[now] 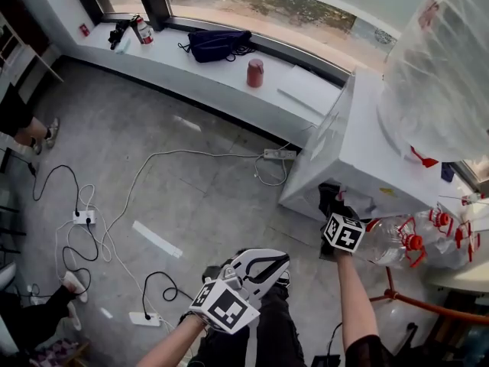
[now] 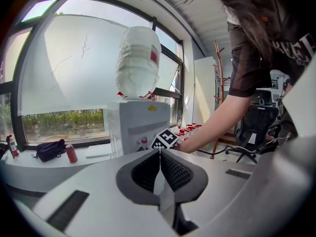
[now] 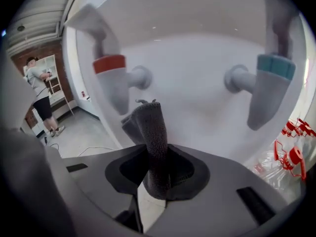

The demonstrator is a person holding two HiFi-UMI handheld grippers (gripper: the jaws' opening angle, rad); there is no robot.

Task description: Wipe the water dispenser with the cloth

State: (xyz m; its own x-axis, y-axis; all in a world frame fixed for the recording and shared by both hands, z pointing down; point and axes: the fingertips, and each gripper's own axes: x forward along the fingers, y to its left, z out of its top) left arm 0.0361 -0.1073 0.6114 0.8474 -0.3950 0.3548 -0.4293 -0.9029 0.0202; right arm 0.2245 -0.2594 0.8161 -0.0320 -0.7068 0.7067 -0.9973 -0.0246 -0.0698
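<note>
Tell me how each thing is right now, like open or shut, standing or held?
left hand-held gripper: shut, empty.
right hand-held gripper: shut on the cloth.
cloth: bunched, pinched between the jaws.
water dispenser: standing upright.
water bottle: upended on the dispenser.
red container: upright on the windowsill.

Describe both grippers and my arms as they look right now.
Left gripper: light grey shell, black ribbed pads, a white cube printed with black square markers. Right gripper: same grey shell and dark pads, with its own marker cube. No cables show on either. Forearms are bare; a black short sleeve covers the right upper arm.
</note>
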